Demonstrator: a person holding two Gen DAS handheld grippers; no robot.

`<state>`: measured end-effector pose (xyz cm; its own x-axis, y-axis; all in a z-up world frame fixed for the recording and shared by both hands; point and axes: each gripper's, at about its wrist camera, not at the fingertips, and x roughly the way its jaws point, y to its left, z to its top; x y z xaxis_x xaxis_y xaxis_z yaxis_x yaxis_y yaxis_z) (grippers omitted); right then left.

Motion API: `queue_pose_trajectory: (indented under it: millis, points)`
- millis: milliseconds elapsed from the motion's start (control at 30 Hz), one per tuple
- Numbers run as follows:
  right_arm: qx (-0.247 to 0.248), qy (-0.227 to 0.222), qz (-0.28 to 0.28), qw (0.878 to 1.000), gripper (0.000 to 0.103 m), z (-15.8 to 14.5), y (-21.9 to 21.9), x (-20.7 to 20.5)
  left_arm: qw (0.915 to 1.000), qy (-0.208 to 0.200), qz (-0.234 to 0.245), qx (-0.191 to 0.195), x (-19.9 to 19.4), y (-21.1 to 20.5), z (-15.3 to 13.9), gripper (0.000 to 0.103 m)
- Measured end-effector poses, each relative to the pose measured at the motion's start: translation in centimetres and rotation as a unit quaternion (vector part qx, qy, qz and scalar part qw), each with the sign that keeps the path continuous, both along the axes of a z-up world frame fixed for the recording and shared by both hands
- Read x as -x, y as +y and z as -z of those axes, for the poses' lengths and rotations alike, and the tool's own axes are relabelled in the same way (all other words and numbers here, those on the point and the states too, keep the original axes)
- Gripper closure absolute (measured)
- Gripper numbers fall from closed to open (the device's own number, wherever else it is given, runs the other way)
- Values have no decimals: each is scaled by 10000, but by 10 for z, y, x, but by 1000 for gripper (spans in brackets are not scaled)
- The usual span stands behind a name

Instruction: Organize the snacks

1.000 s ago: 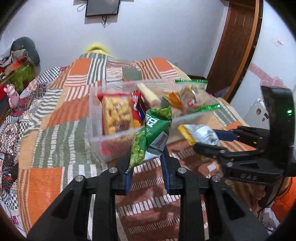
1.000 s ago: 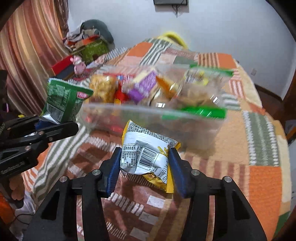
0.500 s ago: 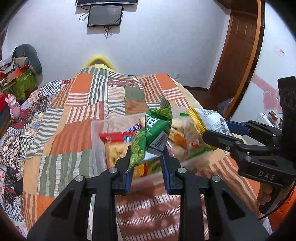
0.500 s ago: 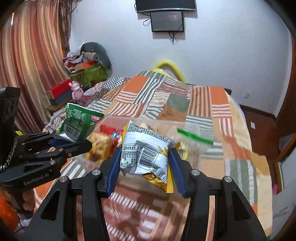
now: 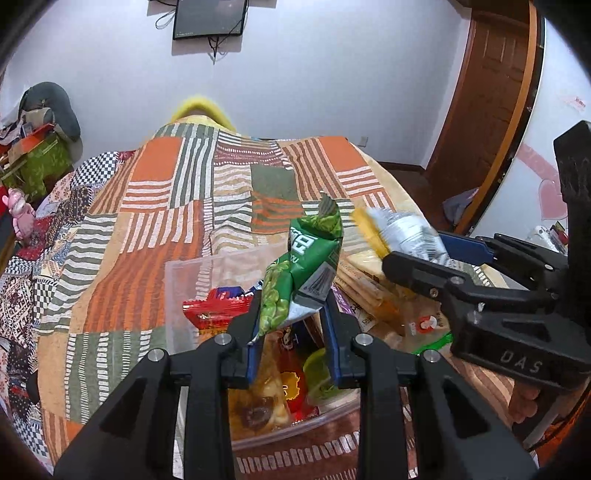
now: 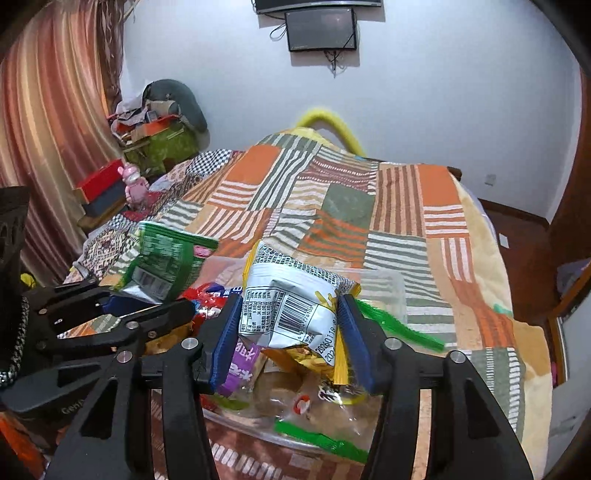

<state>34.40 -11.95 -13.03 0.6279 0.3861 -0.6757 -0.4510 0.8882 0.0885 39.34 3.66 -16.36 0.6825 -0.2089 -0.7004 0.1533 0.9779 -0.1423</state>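
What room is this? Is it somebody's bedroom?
Most likely a bedroom. A big bed with a patchwork blanket fills the room, a small screen hangs on the wall above it, and striped curtains hang at one side. A clear box of snacks sits on the bed.

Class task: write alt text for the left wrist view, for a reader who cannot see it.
The left gripper pinches a green snack packet above a clear plastic bin of mixed snacks on a patchwork bedspread. At right, the right gripper holds a white and yellow packet over the same bin.
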Motion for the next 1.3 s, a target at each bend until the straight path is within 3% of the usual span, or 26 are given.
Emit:
queue_pose_trajectory:
  millis: [200, 400, 600, 900, 1067, 1167, 1300]
  points:
    - [-71, -1, -30, 10000, 48, -4, -6, 9, 10000, 36, 80, -9, 8, -4, 3, 65]
    - [-241, -150, 50, 9996, 48, -23, -22, 27, 9998, -175, 30, 75, 34, 3, -18, 63]
    - [-418, -540, 79, 9976, 48, -60, -36, 63, 9972, -738, -140, 39, 78, 12, -62, 63]
    - [-699, -1324, 102, 9887, 44, -119, -50, 131, 9855, -1661, -330, 72, 157, 13, -137, 63]
    - [-793, -1698, 127, 9822, 39, -134, -55, 166, 9749, -2178, -458, 54, 203, 9, -167, 42]
    - [-763, -1914, 172, 9784, 37, -141, -56, 183, 9693, -2405, -504, -5, 224, 5, -179, 37]
    - [-839, -2049, 255, 9748, 26, -143, -57, 198, 9640, -2607, -526, -19, 245, -1, -186, 29]
